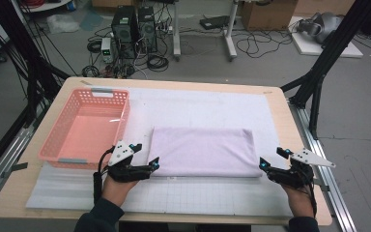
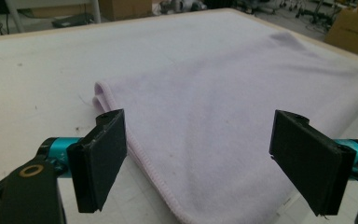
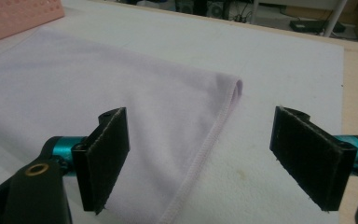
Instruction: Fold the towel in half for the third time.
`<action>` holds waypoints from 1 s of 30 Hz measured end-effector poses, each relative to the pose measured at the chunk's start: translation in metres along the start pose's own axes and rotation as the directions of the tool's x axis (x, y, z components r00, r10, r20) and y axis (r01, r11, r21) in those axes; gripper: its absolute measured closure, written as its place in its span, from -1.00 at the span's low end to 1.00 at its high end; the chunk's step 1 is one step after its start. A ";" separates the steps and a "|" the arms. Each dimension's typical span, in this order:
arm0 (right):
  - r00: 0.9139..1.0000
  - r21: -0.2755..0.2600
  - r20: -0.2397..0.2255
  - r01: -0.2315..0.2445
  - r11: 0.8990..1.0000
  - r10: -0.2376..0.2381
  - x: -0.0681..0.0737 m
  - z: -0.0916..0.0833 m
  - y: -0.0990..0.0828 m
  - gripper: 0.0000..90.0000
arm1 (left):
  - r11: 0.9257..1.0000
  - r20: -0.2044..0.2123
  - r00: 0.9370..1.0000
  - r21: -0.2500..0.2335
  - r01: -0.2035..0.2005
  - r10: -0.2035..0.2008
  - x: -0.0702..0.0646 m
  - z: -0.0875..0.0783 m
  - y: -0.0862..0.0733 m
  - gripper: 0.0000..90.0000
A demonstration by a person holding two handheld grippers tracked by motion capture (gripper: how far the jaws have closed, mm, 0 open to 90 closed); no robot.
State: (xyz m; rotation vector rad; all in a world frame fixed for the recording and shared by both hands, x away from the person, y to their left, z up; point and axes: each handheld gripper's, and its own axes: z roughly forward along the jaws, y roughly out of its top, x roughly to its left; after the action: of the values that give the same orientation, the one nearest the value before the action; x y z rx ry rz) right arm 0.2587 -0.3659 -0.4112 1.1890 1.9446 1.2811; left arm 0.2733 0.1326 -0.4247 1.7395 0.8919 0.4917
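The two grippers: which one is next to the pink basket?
The left gripper, at the folded towel's left end, beside the pink basket. The right gripper is at the towel's far end, away from the basket.

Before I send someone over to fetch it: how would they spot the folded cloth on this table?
Start at the wooden table with the white mat spread over it. In the middle of that mat, right of the pink basket, lies the folded cloth. It is a flat, pale lilac rectangle with a stitched hem, the one soft thing there, lying between the two black grippers.
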 end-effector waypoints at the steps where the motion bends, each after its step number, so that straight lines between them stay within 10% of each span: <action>1: 1.000 0.000 -0.002 0.007 1.000 -0.007 0.000 0.001 0.000 -0.59 | 1.000 0.000 1.000 0.013 0.001 -0.001 0.000 0.001 -0.002 -0.56; 11: 0.999 0.048 -0.042 0.033 0.998 -0.031 0.007 0.016 0.002 -0.63 | 0.997 0.008 1.000 0.081 0.004 -0.005 -0.004 0.004 -0.006 -0.51; 30: 0.990 0.071 -0.115 0.088 0.994 -0.080 0.032 0.039 0.011 -0.63 | 0.961 -0.038 0.995 0.259 0.096 -0.089 0.005 0.017 -0.022 -0.13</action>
State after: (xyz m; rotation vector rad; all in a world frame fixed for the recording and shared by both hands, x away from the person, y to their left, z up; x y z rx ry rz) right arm 0.2787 -0.3186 -0.4167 1.0793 2.1176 1.2643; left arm 0.2812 0.1291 -0.4516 1.9210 1.0909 0.3476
